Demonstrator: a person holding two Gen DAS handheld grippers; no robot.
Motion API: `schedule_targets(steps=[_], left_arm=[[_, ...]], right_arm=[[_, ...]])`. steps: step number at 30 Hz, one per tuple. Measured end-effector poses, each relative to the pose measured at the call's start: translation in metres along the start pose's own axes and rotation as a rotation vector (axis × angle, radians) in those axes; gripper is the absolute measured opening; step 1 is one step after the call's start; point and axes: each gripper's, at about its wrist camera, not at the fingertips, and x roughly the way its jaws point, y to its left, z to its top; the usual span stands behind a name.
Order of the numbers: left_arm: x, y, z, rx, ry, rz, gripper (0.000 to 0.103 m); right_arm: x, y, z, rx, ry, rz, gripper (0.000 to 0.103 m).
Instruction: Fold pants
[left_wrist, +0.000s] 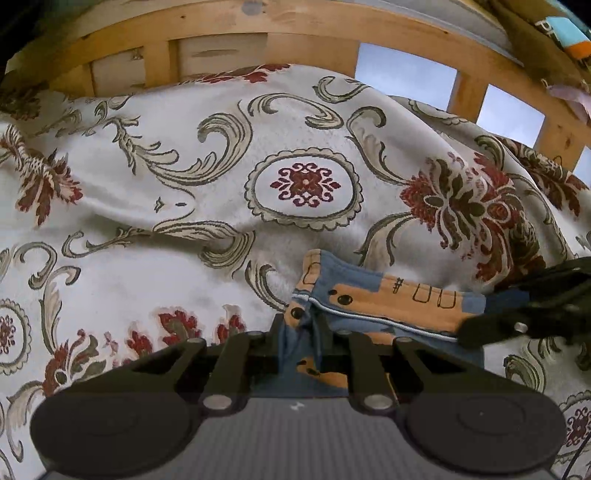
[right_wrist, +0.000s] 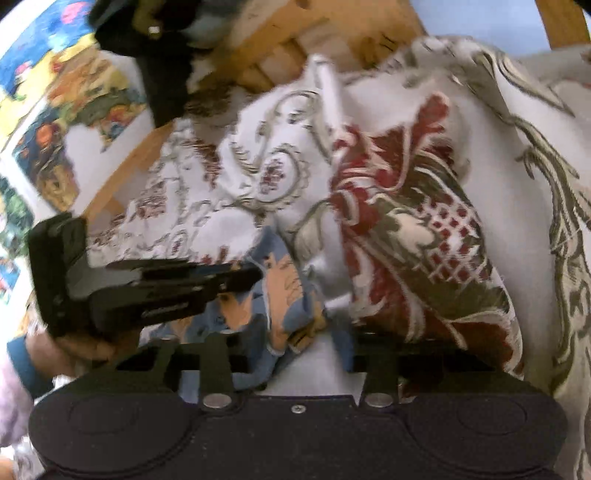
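Small blue pants (left_wrist: 388, 299) with orange patches and a zipper lie bunched on a floral bedspread (left_wrist: 177, 206). My left gripper (left_wrist: 304, 332) is at the bottom of the left wrist view, shut on a fold of the blue cloth. My right gripper (left_wrist: 467, 332) reaches in from the right and pinches the zipper edge. In the right wrist view the pants (right_wrist: 284, 288) are crumpled between my right gripper (right_wrist: 291, 347) and my left gripper (right_wrist: 251, 277), whose tip comes in from the left onto the cloth. Much of the pants is hidden under the grippers.
A wooden bed frame (left_wrist: 258, 29) with slats runs along the far edge of the bedspread. The bedspread (right_wrist: 406, 221) rises in a thick wrinkled fold right of the pants. A hand (right_wrist: 74, 347) holds the left gripper. A colourful picture surface (right_wrist: 74, 92) lies beyond the bed's left side.
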Motion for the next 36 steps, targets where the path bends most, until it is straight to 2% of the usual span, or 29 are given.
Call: schedule_targets(steps=[2,3,7,9,11,13,15,17,20,23,27,30,33,36], left_arm=[[0.000,0.001,0.000,-0.011,-0.003,-0.001,0.017],[-0.001,0.001,0.000,-0.013,-0.003,0.001,0.017],[-0.004,-0.003,0.010,-0.040,-0.005,-0.004,0.017],[-0.004,-0.008,0.018,-0.024,-0.003,-0.009,0.021],[0.002,-0.014,0.021,0.016,0.023,0.023,0.031],[0.010,-0.018,0.021,0.043,0.044,0.053,0.037],[0.009,-0.020,0.020,0.032,0.030,0.075,0.044],[0.004,-0.018,0.019,0.003,0.018,0.082,0.060],[-0.008,-0.012,0.017,-0.046,0.014,0.081,0.064],[-0.024,0.003,0.015,-0.164,0.006,0.007,0.066],[-0.044,0.029,0.009,-0.361,-0.011,-0.137,0.068],[-0.059,0.045,0.000,-0.485,-0.039,-0.246,0.073],[-0.073,0.055,-0.009,-0.574,-0.061,-0.329,0.079],[-0.083,0.058,-0.016,-0.620,-0.071,-0.359,0.081]], right_arm=[[0.002,0.000,0.003,0.015,-0.003,-0.016,0.023],[0.002,0.001,0.002,0.005,-0.015,-0.026,0.014],[-0.020,0.022,-0.001,-0.206,-0.171,-0.083,0.010],[-0.025,0.031,-0.001,-0.288,-0.207,-0.118,0.010],[-0.017,0.026,-0.002,-0.286,-0.156,-0.146,0.010],[-0.008,0.013,-0.005,-0.234,-0.100,-0.156,0.010],[-0.009,0.009,-0.008,-0.217,-0.116,-0.141,0.011],[-0.011,0.014,-0.009,-0.241,-0.136,-0.141,0.011],[-0.016,0.024,-0.013,-0.301,-0.175,-0.141,0.011],[-0.022,0.042,-0.019,-0.400,-0.230,-0.125,0.011],[-0.026,0.071,-0.029,-0.560,-0.274,-0.089,0.011],[-0.028,0.093,-0.039,-0.669,-0.290,-0.060,0.011],[-0.025,0.117,-0.054,-0.798,-0.291,-0.031,0.011],[-0.021,0.136,-0.072,-0.908,-0.275,-0.003,0.011]])
